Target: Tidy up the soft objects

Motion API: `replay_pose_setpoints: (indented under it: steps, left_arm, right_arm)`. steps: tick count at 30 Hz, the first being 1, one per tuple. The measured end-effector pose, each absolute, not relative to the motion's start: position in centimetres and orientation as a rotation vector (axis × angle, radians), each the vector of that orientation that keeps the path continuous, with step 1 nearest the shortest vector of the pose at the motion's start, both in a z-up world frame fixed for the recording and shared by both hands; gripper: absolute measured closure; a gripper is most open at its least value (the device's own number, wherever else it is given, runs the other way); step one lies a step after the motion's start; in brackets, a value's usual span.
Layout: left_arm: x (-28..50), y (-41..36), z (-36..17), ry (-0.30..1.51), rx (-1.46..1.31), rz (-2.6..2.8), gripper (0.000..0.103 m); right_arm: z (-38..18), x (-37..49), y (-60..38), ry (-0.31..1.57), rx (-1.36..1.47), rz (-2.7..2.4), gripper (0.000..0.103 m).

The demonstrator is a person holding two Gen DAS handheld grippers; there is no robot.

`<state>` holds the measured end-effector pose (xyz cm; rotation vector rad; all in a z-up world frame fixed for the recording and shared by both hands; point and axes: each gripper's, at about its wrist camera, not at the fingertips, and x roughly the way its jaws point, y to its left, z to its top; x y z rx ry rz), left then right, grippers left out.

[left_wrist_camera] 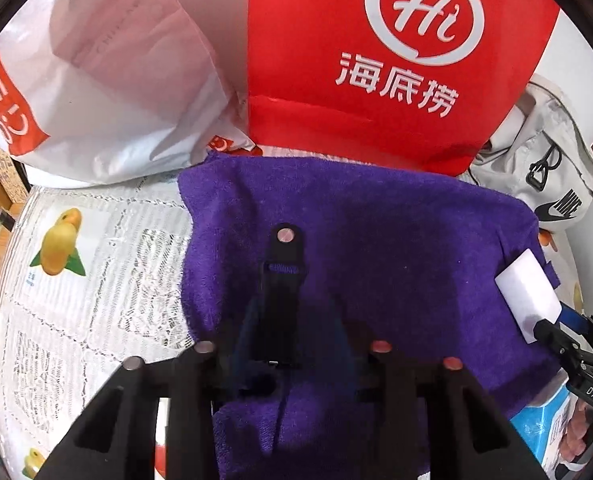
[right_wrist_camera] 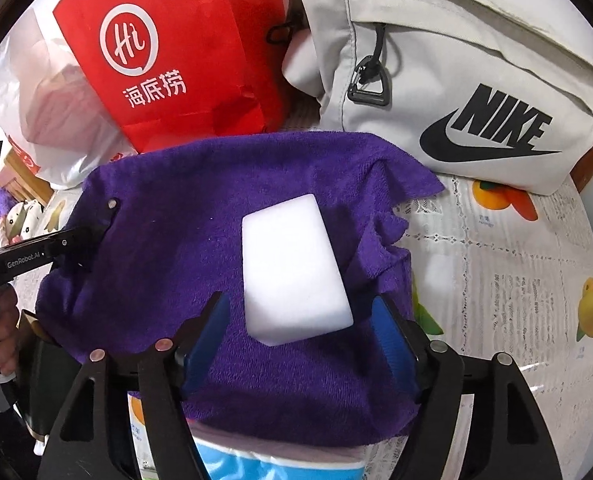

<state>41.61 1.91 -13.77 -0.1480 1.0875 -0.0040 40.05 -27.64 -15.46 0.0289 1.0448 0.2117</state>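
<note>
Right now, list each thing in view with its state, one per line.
purple towel: spread flat on the table.
white sponge: lying on the towel, between open jaws, untouched.
right gripper: open.
left gripper: partly open, over the towel.
red bag: upright.
grey Nike bag: zipped shut.
white plastic bag: filled, slumped.

The towel lies spread on the bench, and the sponge block rests on the towel, toward its right side. Behind the towel stand three bags: the plastic bag at left, the paper bag in the middle touching the towel's far edge, the sling bag at right. A packet lies under the towel's near edge.
</note>
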Motion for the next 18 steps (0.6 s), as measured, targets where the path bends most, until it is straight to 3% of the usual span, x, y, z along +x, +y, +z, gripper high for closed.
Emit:
replay_pose_setpoints:
  steps: [12,14,18]
  left_arm:
    - [37.8,3.9,-10.5,1.048,-0.167,0.031,0.054]
    - [36.5,4.1,-9.6,1.031,-0.156,0.042,0.044]
    - [33.6,3.8,-7.6,0.966,-0.094,0.063,0.040]
  right_arm:
    - [-11.7,36.4,-28.0,0.955,-0.042,0.112,0.026]
    - [-10.6,35.0,-28.1,0.921,-0.027,0.128,0.026]
    - [-8.8,32.0,-27.4,0.858,-0.045,0.133,0.026]
